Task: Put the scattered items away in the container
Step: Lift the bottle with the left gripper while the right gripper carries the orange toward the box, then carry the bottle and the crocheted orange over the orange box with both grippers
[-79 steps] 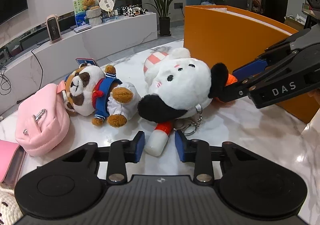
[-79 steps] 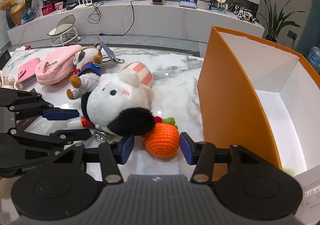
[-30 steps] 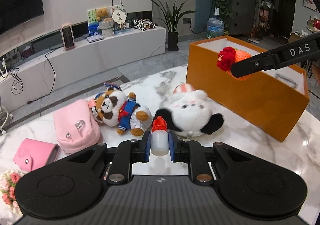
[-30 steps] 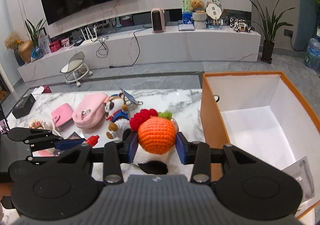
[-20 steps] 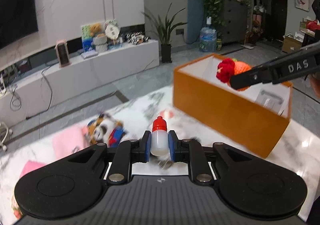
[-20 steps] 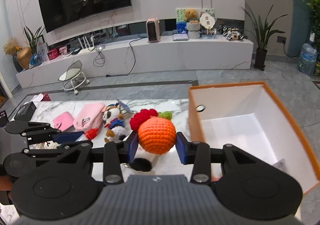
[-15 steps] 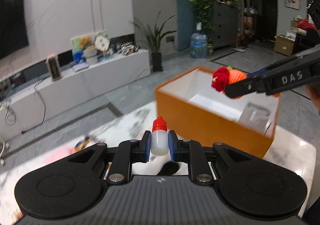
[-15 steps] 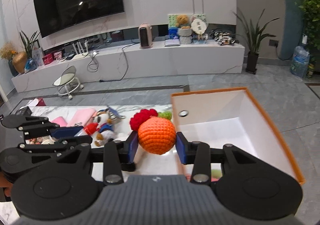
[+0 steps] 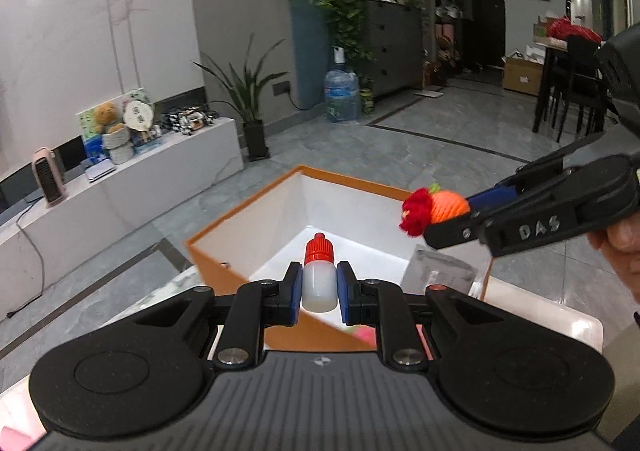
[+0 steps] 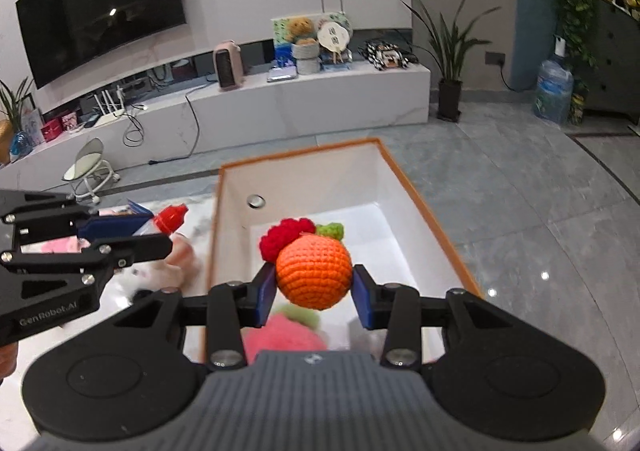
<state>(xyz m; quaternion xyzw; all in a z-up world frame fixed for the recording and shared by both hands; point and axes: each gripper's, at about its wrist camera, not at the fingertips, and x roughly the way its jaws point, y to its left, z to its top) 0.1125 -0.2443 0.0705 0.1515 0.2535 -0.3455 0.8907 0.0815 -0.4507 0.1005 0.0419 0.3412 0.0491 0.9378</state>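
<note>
Below both grippers sat one orange box (image 10: 448,243), open and white inside, where a second earlier the marble surface (image 10: 192,219) had filled the view: both loads had swung across from the scattered pile, so the drop looked close. Inside it, under the right gripper (image 10: 314,289), lay one pink knitted thing (image 10: 280,335) and one grey packet (image 9: 440,271). Right gripper was clamped on one crocheted orange (image 10: 314,273), above the box opening. Left gripper (image 9: 319,289) was pinched on one small red-capped bottle (image 9: 319,279), at the near wall, seemingly not quite over.
</note>
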